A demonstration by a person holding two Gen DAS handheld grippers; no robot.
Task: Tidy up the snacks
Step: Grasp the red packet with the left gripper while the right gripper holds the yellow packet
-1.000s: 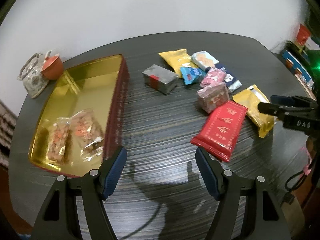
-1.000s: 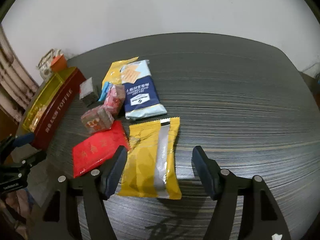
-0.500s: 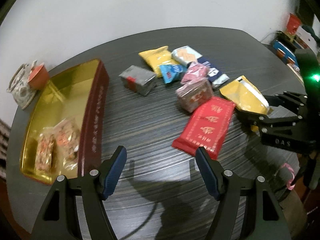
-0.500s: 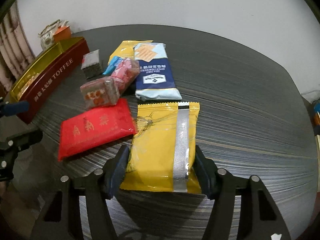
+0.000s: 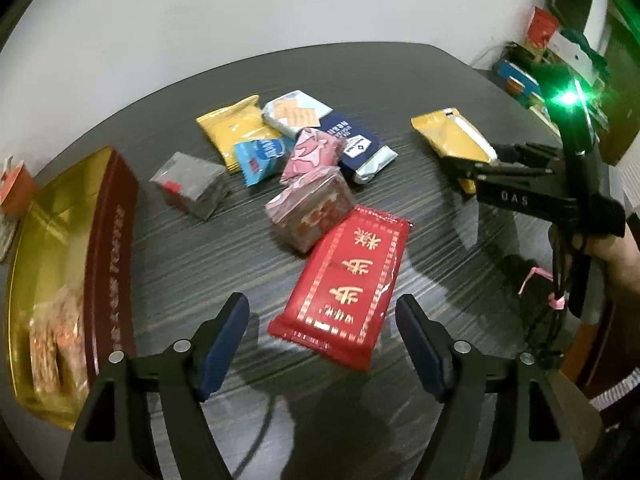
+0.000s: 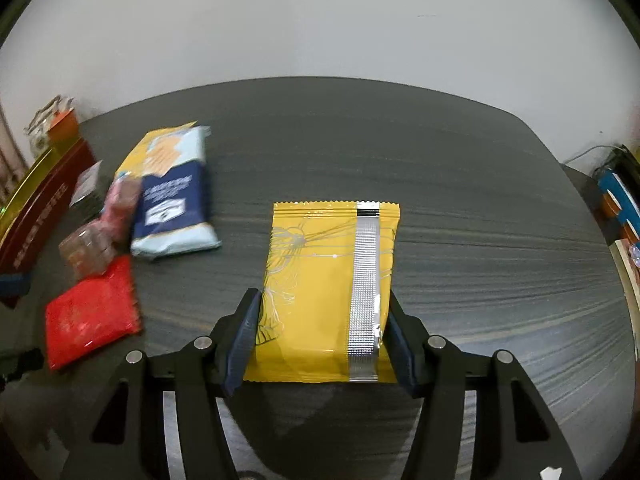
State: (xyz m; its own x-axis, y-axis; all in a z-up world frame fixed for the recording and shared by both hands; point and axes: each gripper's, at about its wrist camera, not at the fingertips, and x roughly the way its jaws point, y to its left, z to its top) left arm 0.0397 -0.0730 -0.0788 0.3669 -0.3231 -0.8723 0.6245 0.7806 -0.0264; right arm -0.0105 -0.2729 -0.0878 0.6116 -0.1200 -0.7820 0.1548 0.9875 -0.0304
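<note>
A long red packet (image 5: 352, 276) lies on the dark table, its near end between the fingers of my left gripper (image 5: 322, 322). Those jaws are opening and the pads stand clear of the packet. My right gripper (image 6: 323, 300) has a yellow packet with a silver strip (image 6: 320, 280) between its pads; the jaws are closing and press on both long edges. In the left wrist view that yellow packet (image 5: 452, 136) sits apart from the pile, to the right. A gold tin with a dark red wall (image 5: 116, 240) holds two wrapped snacks (image 5: 56, 340) at the left.
Behind the red packet lie several more snacks: a clear-wrapped red block (image 5: 310, 212), a grey block (image 5: 192, 188), a pink pack (image 5: 314, 152), a navy pack (image 5: 360, 148), another yellow pack (image 5: 236, 128). A cup (image 5: 14, 184) stands far left. A hand (image 5: 616, 256) holds the right gripper.
The right gripper has narrowed onto the yellow packet and carried it right, away from the red packet. The left gripper has moved right from the tin toward the red packet and opened a little.
</note>
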